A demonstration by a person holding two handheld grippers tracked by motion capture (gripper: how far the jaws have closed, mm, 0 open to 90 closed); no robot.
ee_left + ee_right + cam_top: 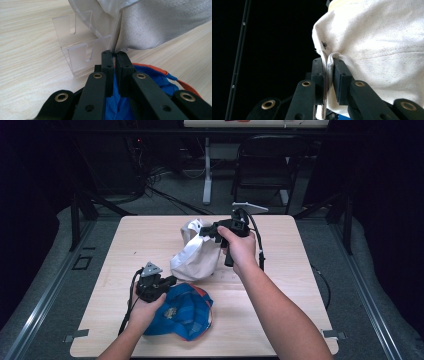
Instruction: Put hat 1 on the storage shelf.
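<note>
Nearest the bench's near edge in the high view: blue cap (182,312), left gripper (172,280) beside it; white cap (197,255) mid-bench, long axis slanting toward the far edge, right gripper (204,232) pinching its upper end.

Left gripper view: jaws clamped on the white cap's (160,25) off-white hem, clear stand (77,47) behind.

Right gripper view: jaws squeezed on a fold of speckled canvas (382,50).

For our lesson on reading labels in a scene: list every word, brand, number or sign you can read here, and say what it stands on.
No text can be read in any view.
Blue cap: a small pale patch on its front, too blurred to read.
White cap: plain cloth, no print visible.
Clear plastic stand: unmarked.
Left hand-held gripper and right hand-held gripper: no lettering visible.
</note>
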